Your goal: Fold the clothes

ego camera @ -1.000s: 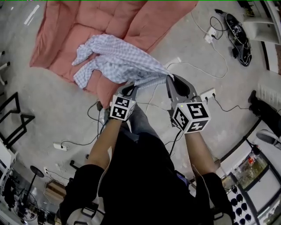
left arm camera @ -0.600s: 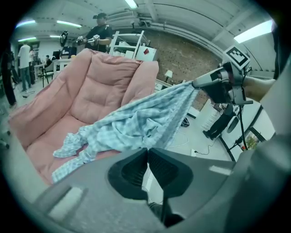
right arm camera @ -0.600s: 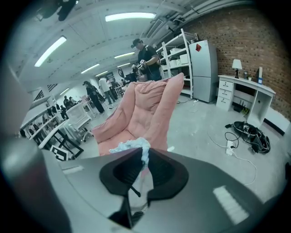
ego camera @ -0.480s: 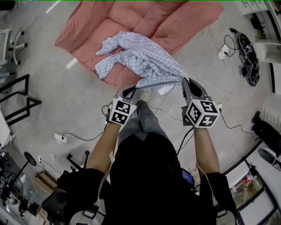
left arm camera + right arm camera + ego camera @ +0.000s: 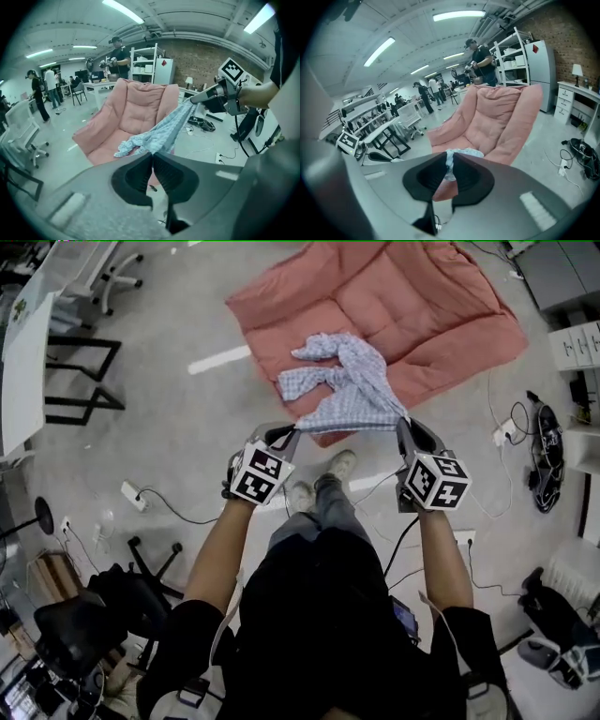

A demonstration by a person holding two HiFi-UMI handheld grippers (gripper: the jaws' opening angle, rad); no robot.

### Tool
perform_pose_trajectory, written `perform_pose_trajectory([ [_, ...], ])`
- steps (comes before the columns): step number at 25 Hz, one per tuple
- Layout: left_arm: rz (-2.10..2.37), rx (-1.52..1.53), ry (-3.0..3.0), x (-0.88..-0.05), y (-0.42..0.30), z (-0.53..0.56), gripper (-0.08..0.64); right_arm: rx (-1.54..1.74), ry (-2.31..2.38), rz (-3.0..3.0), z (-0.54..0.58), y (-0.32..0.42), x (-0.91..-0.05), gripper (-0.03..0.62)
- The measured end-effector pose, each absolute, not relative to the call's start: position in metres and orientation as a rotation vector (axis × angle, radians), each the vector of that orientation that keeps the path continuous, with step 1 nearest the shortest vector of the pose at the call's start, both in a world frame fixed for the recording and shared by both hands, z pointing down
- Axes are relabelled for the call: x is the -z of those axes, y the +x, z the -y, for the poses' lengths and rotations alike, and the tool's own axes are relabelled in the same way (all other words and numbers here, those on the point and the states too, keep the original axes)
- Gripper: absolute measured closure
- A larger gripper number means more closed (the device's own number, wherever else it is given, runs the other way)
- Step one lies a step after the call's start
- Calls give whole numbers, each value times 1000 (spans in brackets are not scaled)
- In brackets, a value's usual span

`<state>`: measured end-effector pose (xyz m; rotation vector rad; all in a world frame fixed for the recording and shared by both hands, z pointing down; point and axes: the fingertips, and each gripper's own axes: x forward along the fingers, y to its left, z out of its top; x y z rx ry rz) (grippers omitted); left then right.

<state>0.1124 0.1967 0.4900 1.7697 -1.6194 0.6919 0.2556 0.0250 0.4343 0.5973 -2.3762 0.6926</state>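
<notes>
Head view: both tools are raised in front of the person, left tool [image 5: 286, 434] at 10 o'clock of the shoes [image 5: 323, 479], right tool [image 5: 405, 424] at 2 o'clock. A blue-and-white checked shirt [image 5: 352, 381] has its near hem stretched between the two tools. The rest trails off toward 12 o'clock, over the near edge of a pink cushioned lounger [image 5: 422, 306] spread on the grey floor [image 5: 178, 418]. Whether the far sleeves rest on the cushion or hang just above it cannot be told from here. A white power strip [image 5: 132, 495] lies at 9 o'clock and a tangle of cables [image 5: 544, 451] at 3 o'clock.

Left gripper view: the left tool's jaws are pressed together on a corner of the shirt. The fabric runs as a taut band up toward 2 o'clock, to the right tool and its marker cube, which the head view shows only from above. The bunched sleeves sag low over the lounger's seat. This view also shows the lounger's backrest standing upright, a white shelf unit [image 5: 146, 63] behind it and a brick wall [image 5: 206, 61], none of which the head view shows.

Right gripper view: the right tool's jaws are closed on a thin fold of checked cloth, with a little of it visible just beyond the tips. The taut band itself is out of this frame. Black-legged benches [image 5: 389, 131] stand at 9 o'clock.
</notes>
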Motion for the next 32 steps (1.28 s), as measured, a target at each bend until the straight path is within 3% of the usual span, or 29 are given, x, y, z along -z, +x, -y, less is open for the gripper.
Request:
perform_pose_trajectory([
  [8, 1711, -791, 1666, -420, 35, -217, 540, -729, 382, 2456, -34, 169, -394, 548],
  [16, 1822, -973, 1548, -348, 6, -183, 540, -883, 151, 2438, 9, 125, -356, 548],
  [23, 1921, -857, 1420, -326, 33, -145, 538, -742, -18, 2442, 64, 121, -339, 548],
  [32, 1919, -795, 1310, -365, 79, -150, 538, -654, -113, 2380, 66, 143, -370, 548],
])
